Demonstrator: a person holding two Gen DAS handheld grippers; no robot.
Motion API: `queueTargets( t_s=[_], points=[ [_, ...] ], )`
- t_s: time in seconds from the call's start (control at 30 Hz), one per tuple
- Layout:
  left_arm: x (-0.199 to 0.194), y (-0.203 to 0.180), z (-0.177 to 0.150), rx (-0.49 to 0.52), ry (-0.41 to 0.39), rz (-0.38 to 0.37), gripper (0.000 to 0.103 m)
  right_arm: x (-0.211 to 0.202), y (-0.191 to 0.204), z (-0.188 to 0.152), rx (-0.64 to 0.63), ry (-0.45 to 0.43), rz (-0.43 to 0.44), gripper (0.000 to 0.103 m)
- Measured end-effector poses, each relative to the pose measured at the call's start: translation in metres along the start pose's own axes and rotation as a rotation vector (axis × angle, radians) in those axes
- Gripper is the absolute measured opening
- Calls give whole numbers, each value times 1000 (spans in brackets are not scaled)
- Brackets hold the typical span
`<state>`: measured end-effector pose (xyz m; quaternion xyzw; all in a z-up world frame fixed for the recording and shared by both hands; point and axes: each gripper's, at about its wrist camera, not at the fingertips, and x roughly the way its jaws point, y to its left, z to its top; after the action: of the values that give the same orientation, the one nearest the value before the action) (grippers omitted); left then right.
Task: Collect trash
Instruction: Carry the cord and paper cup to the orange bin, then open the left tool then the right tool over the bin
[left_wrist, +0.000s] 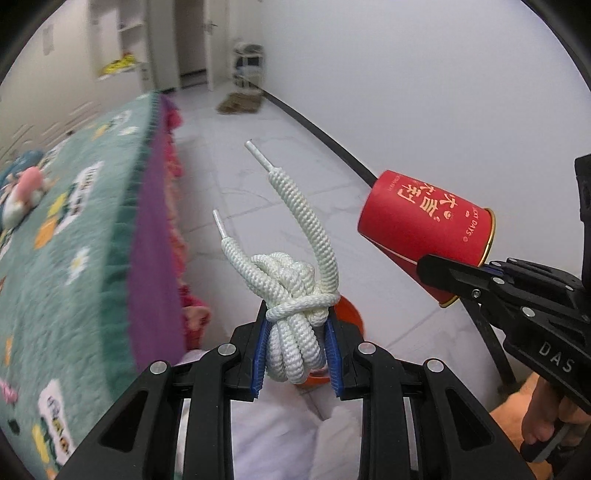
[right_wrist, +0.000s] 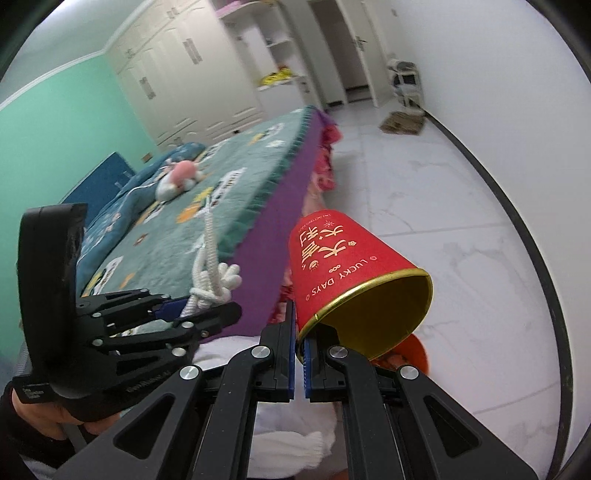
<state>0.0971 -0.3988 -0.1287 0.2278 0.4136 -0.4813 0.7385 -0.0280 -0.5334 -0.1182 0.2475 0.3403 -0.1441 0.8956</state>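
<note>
A bed (left_wrist: 74, 229) with a green patterned cover filled the left side, a pink plush toy (left_wrist: 31, 184) lying on it away from the near edge. Beside the bed's purple side (left_wrist: 155, 236), the left gripper (left_wrist: 297, 350) was clenched on a knotted white rope (left_wrist: 295, 310) — blue pads pressed against the bundle from both sides, two tipped ends sticking up past the knot. An orange bin (left_wrist: 349, 314) showed just behind the rope, low over the white tile floor (left_wrist: 258, 155). To the right, the right gripper (right_wrist: 300, 354) pinched the rim of a red cup (right_wrist: 343, 273), one finger inside the gold-lined mouth and one outside — the cup tilted, its base pointing away. In the right wrist view the bin (right_wrist: 417, 350) peeked out below the cup's mouth. Far back by the wall lay cardboard (right_wrist: 402, 123).
</note>
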Motion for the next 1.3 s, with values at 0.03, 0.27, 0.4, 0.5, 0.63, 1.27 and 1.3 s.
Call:
queueTargets(
  t_s=[0.03, 0.27, 0.4, 0.5, 0.63, 1.27, 1.3],
  points=[
    [6, -2, 2, 7, 9, -6, 28, 1, -10, -2, 15, 8, -12, 4],
    [66, -18, 9, 18, 109, -87, 29, 16, -72, -18, 123, 81, -47, 4],
    [91, -18, 10, 14, 157, -102, 29, 32, -85, -27, 158, 120, -62, 4],
    [114, -11, 14, 1, 192, -99, 30, 48, -92, -32, 170, 153, -63, 3],
    [131, -12, 12, 2, 219, -75, 35, 70, -96, -32, 174, 189, -55, 3],
    [140, -1, 10, -29, 249, -34, 55, 112, -93, -24, 185, 250, -53, 6],
    [141, 0, 10, -28, 250, -32, 55, 114, -93, -24, 184, 252, -55, 6]
  ],
)
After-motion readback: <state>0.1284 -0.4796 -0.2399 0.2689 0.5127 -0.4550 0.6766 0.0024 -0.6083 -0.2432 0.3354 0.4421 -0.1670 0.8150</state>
